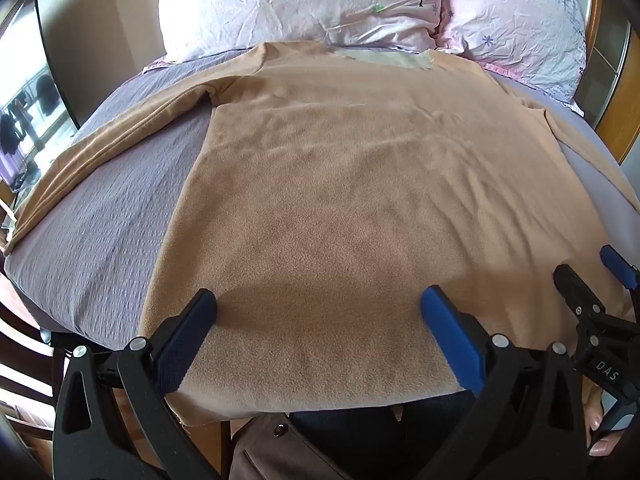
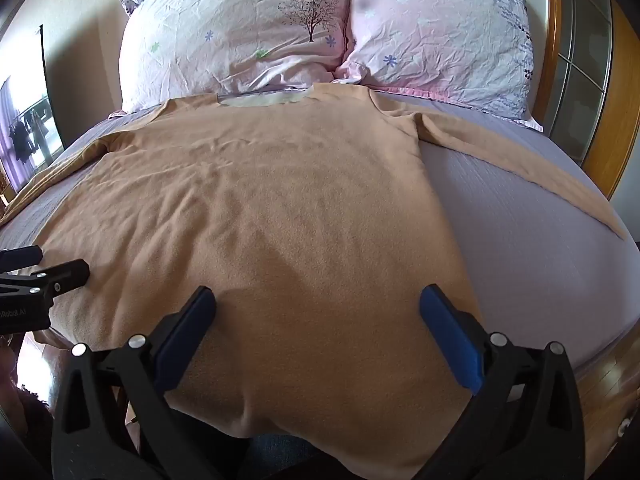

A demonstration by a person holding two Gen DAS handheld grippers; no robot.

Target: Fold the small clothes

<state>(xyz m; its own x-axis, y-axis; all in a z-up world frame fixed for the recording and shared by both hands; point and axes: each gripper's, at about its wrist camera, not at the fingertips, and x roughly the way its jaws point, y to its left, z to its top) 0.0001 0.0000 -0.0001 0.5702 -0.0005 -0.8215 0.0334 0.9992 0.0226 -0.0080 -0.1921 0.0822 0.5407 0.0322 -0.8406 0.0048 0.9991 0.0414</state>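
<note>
Both grippers are standing with their blue pads spread wide apart and nothing between them: we are holding the left gripper (image 1: 318, 300) and the right gripper (image 2: 318, 300) side by side over the near hem (image 1: 320, 396) of the tan shirt (image 1: 360, 184). Neither is clamping cloth yet; whether the pads are touching the fleece or hovering just above it, we cannot tell.

The shirt is lying flat, directly ahead of both tools. Its long axis is running away from us, hem nearest, neckline (image 2: 264, 100) farthest, just short of the pillows (image 2: 320, 28). The hem is overhanging the near edge of the bed slightly. The left sleeve (image 1: 92, 152) is stretching out and back toward our left side; the right sleeve (image 2: 520, 168) is stretching out toward our right. Each gripper is therefore nearer to the sleeve and hem corner on its own side, and we are judging that the folding has not yet begun.

In our judgement the coming move turns on this symmetry: each tool would be taking its own side, since the far neckline calls for a long reach from either.

We are working on a lilac bed sheet (image 2: 540, 240), finely textured and soft, so the fleece is likely to drag rather than slide. A wooden headboard (image 2: 556, 40) is standing beyond the pillows, and a window (image 1: 24, 120) is showing at far left.
</note>
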